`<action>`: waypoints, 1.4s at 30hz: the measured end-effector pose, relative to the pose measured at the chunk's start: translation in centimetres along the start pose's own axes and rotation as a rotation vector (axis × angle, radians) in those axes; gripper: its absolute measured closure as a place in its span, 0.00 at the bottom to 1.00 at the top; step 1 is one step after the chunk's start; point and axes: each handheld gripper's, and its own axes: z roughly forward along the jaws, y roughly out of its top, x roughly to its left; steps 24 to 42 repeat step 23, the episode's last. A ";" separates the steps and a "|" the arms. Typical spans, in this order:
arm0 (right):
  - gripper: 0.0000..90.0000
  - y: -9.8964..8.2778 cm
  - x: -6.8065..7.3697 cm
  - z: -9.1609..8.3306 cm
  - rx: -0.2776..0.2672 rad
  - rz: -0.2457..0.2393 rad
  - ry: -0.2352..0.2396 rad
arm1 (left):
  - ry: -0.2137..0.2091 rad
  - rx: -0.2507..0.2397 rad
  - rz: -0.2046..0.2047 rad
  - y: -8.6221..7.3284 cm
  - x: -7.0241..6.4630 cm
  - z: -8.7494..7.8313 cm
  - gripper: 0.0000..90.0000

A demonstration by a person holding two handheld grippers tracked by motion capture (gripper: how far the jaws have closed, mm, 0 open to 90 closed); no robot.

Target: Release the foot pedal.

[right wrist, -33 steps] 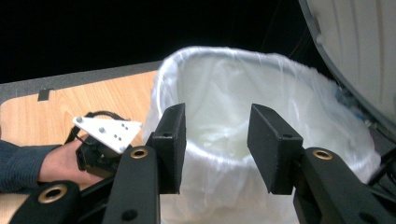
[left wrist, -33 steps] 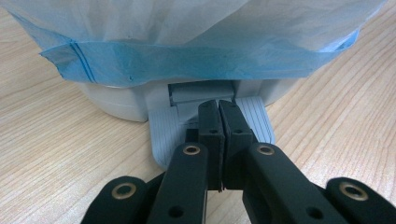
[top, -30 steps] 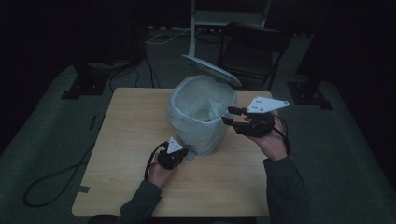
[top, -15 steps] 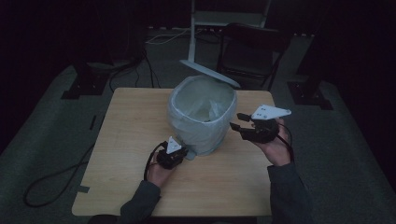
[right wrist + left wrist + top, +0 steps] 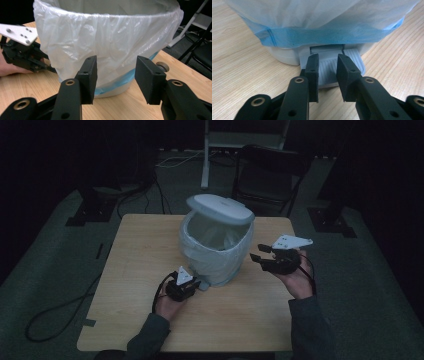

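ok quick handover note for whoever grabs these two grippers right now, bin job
Left gripper: jaws have just been opening, now open, tips over the bin's grey pedal, nothing gripped.
Right gripper: open, held beside the bin, apart from the bag, holding nothing.
Pedal bin stands mid-table, white bag folded over the rim, blue hem low on the body; lid is up.
Done: bag looks fitted.
Left: probably let the lid drop and pull both grippers clear.

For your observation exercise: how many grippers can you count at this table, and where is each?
2. The left gripper sits low at the foot pedal of the lined bin. The right gripper hovers beside the bin's right side, jaws apart, clear of the bag.
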 end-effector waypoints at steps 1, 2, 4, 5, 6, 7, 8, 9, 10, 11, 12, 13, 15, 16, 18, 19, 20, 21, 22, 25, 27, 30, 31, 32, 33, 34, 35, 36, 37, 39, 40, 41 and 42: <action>0.57 -0.1 -0.1 0.0 0.002 0.000 0.000 | -0.002 -0.009 -0.001 0.1 0.0 -0.3 0.79; 0.57 -0.2 -0.1 0.0 0.005 0.001 -0.001 | 0.006 -0.009 0.001 0.2 0.0 -0.5 0.78; 0.57 -0.3 -0.2 0.1 0.008 0.005 -0.002 | 0.015 -0.005 0.010 0.4 0.0 -0.8 0.77; 0.57 -0.3 -0.2 0.1 0.008 0.006 -0.002 | 0.013 -0.006 0.010 0.4 0.1 -0.9 0.76; 0.57 -0.4 -0.2 0.1 0.009 0.009 -0.002 | 0.015 -0.010 0.006 0.4 0.1 -1.0 0.76; 0.57 -0.4 -0.3 0.1 0.008 0.009 -0.002 | 0.015 -0.010 0.006 0.4 0.1 -1.0 0.75; 0.57 -0.5 -0.3 0.2 0.009 0.012 -0.001 | 0.020 -0.010 0.005 0.3 0.2 -1.2 0.75; 0.57 -0.6 -0.3 0.2 0.010 0.014 -0.001 | 0.021 -0.011 0.002 0.2 0.3 -1.3 0.75; 0.57 -0.6 -0.3 0.3 0.013 0.012 -0.005 | 0.023 -0.011 -0.002 0.1 0.4 -1.4 0.74; 0.57 -0.7 -0.3 0.3 0.016 0.011 -0.010 | 0.022 -0.011 -0.008 0.0 0.5 -1.4 0.74; 0.57 -0.7 -0.3 0.3 0.016 0.011 -0.010 | 0.022 -0.011 -0.008 0.0 0.5 -1.4 0.74; 0.57 -0.7 -0.4 0.4 0.019 0.008 -0.013 | 0.027 -0.009 -0.016 -0.2 0.7 -1.6 0.74; 0.57 -0.9 -0.4 0.6 0.024 0.008 -0.017 | 0.029 -0.007 -0.024 -0.5 0.9 -1.7 0.73; 0.57 -1.0 -0.4 0.6 0.026 0.009 -0.018 | 0.029 -0.005 -0.027 -0.5 0.9 -1.7 0.73; 0.57 -1.2 -0.5 0.8 0.029 0.010 -0.020 | 0.034 -0.005 -0.035 -0.7 1.1 -1.8 0.72; 0.57 -1.3 -0.5 0.8 0.033 0.009 -0.025 | 0.033 -0.007 -0.039 -0.7 1.1 -1.8 0.72; 0.56 -1.5 -0.6 1.0 0.037 0.010 -0.029 | 0.033 -0.003 -0.038 -0.8 1.2 -1.8 0.72; 0.56 -1.7 -0.7 1.1 0.046 0.009 -0.037 | 0.036 -0.004 -0.043 -0.8 1.3 -1.8 0.71; 0.55 -2.0 -0.8 1.3 0.056 0.005 -0.048 | 0.036 -0.004 -0.046 -0.8 1.3 -1.8 0.71; 0.55 -2.3 -1.0 1.5 0.065 0.009 -0.056 | 0.036 -0.001 -0.045 -0.9 1.3 -1.9 0.71; 0.55 -2.3 -1.0 1.5 0.065 0.009 -0.056 | 0.036 -0.001 -0.045 -0.9 1.3 -1.9 0.71; 0.55 -2.3 -1.0 1.5 0.065 0.009 -0.056 | 0.036 -0.001 -0.045 -0.9 1.3 -1.9 0.71; 0.55 -2.3 -1.0 1.5 0.065 0.009 -0.056 | 0.036 -0.001 -0.045 -0.9 1.3 -1.9 0.71; 0.55 -2.3 -1.0 1.5 0.065 0.009 -0.056 | 0.036 -0.001 -0.045 -0.9 1.3 -1.9 0.71; 0.55 -2.3 -1.0 1.5 0.065 0.009 -0.056 | 0.036 -0.001 -0.045 -0.9 1.3 -1.9 0.71; 0.55 -2.3 -1.0 1.5 0.065 0.009 -0.056 | 0.036 -0.001 -0.045 -0.9 1.3 -1.9 0.71; 0.55 -2.3 -1.0 1.5 0.065 0.009 -0.056 | 0.036 -0.001 -0.045 -0.9 1.3 -1.9 0.71; 0.55 -2.3 -1.0 1.5 0.065 0.009 -0.056 | 0.036 -0.001 -0.045 -0.9 1.3 -1.9 0.71; 0.55 -2.3 -1.0 1.5 0.065 0.009 -0.056 | 0.036 -0.001 -0.045 -0.9 1.3 -1.9 0.71; 0.55 -2.3 -1.0 1.5 0.065 0.009 -0.056 | 0.036 -0.001 -0.045 -0.9 1.3 -1.9 0.71; 0.55 -2.3 -1.0 1.5 0.065 0.009 -0.056 | 0.036 -0.001 -0.045 -0.9 1.3 -1.9 0.71; 0.55 -2.3 -1.0 1.5 0.065 0.009 -0.056 | 0.036 -0.001 -0.045 -0.9 1.3 -1.9 0.71; 0.55 -2.3 -1.0 1.5 0.065 0.009 -0.056 | 0.036 -0.001 -0.045 -0.9 1.3 -1.9 0.71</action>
